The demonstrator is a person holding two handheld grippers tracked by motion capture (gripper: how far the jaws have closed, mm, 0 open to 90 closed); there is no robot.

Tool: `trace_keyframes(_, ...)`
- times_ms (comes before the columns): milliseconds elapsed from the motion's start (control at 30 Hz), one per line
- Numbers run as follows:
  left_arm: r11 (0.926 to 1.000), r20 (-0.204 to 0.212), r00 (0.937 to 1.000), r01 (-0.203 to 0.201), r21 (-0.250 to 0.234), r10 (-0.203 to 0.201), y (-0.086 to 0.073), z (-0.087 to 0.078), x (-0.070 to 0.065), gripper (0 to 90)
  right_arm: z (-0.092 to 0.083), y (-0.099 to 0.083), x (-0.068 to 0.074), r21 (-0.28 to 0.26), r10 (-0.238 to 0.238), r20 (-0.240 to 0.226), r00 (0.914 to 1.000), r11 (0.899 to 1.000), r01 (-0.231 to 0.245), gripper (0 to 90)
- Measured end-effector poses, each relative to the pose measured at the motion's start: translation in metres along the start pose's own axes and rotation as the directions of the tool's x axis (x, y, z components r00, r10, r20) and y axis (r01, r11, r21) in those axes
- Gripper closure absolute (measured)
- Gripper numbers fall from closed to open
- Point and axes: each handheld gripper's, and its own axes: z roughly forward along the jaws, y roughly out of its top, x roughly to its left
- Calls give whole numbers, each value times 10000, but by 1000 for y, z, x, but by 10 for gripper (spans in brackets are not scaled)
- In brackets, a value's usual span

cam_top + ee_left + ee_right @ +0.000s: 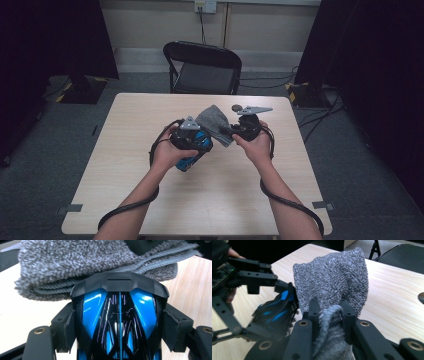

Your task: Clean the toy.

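Note:
A glossy blue and black toy car (119, 320) sits between the pads (175, 330) of my left gripper (192, 142), which is shut on its sides above the table's middle. A grey fluffy cloth (214, 122) hangs folded just beyond the car's nose, touching or nearly touching it. My right gripper (232, 132) is shut on a bunched fold of that cloth (332, 290), holding it up beside the car (275, 312). In the right gripper view the left gripper (262, 305) shows at the left with the car in it.
The light wooden table (150, 195) carries a small dark round object (236, 107) near its far edge. A black folding chair (205, 67) stands behind the table. Black curtains hang at both sides, and cables run on the floor at the right.

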Motion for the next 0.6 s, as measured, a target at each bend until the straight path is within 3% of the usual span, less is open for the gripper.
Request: trace_keyframes(600, 9995, -311, 9993, 210, 235, -203, -6, 0, 11, 256, -2, -10, 4, 123, -203, -445, 9988, 9997, 209, 755)
